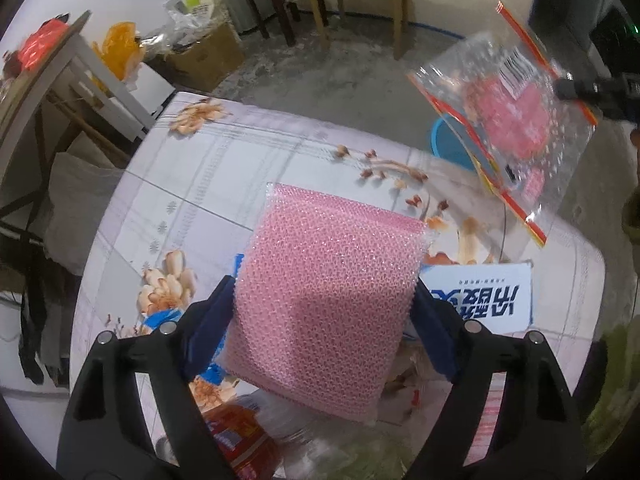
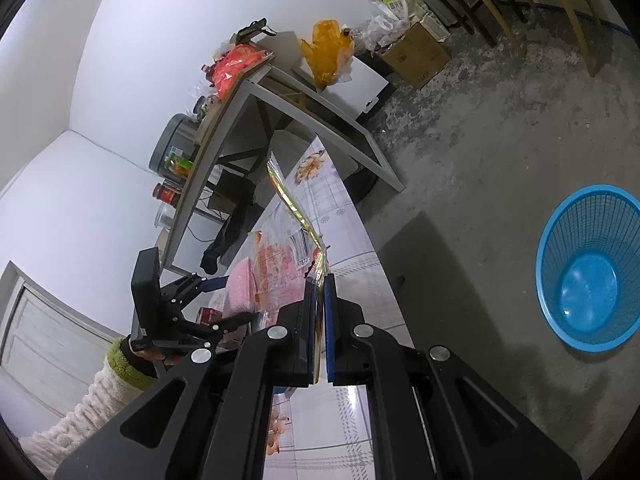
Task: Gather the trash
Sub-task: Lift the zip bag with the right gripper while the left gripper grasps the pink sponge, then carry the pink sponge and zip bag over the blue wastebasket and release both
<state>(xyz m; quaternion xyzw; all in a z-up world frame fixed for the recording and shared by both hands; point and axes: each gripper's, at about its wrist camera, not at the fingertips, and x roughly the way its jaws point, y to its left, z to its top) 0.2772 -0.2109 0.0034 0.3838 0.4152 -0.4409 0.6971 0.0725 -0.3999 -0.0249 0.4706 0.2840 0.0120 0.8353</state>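
The bench [image 1: 248, 168], covered in a pale floral cloth, is seen filling the middle of the left wrist view, with grey concrete floor beyond it. A blue mesh basket [image 2: 592, 268] is seen standing on the floor beside the bench, empty as far as can be seen. A pink bubble-wrap pouch [image 1: 324, 296] is held above the bench between the blue fingers of the left gripper [image 1: 324, 312], which are set wide and pressed against its two side edges. A clear plastic bag [image 1: 516, 120] with pink print and a red-yellow edge is held in the air over the bench edge, clamped by the right gripper [image 2: 319, 332], whose fingers are closed tight on its edge. A white printed packet [image 1: 484, 300] is seen lying on the bench beneath.
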